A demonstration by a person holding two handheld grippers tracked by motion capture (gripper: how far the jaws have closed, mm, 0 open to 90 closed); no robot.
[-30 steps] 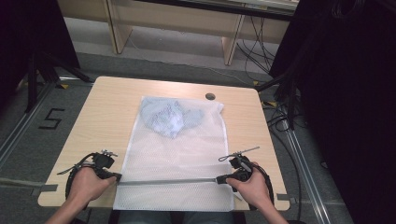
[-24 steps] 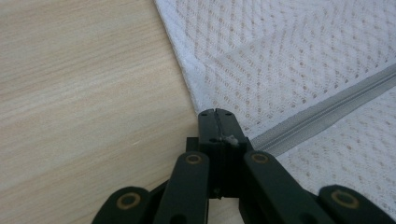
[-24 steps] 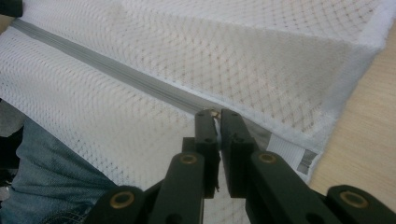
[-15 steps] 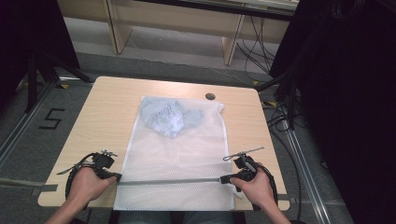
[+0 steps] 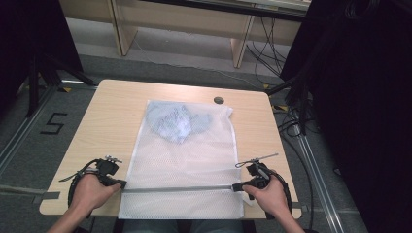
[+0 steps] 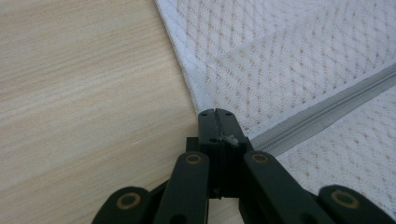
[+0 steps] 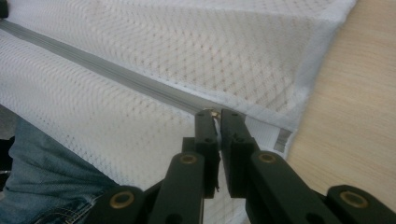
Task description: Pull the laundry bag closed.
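Both ends of the zipper (image 5: 177, 189) are pinched now. My right gripper (image 5: 237, 186) has slid the pull a bit further right along it and stays clamped shut on it (image 7: 214, 113), nearly at the mesh bag (image 5: 184, 165)'s right edge, so it's basically zipped. My left gripper (image 5: 121, 184) is shut on the zipper's left end. Below the zipper, the bag hangs off the table (image 5: 111, 107) edge; bare table left and right of it.

Both tongs (image 5: 121, 184) (image 5: 236, 187) clamped, low.
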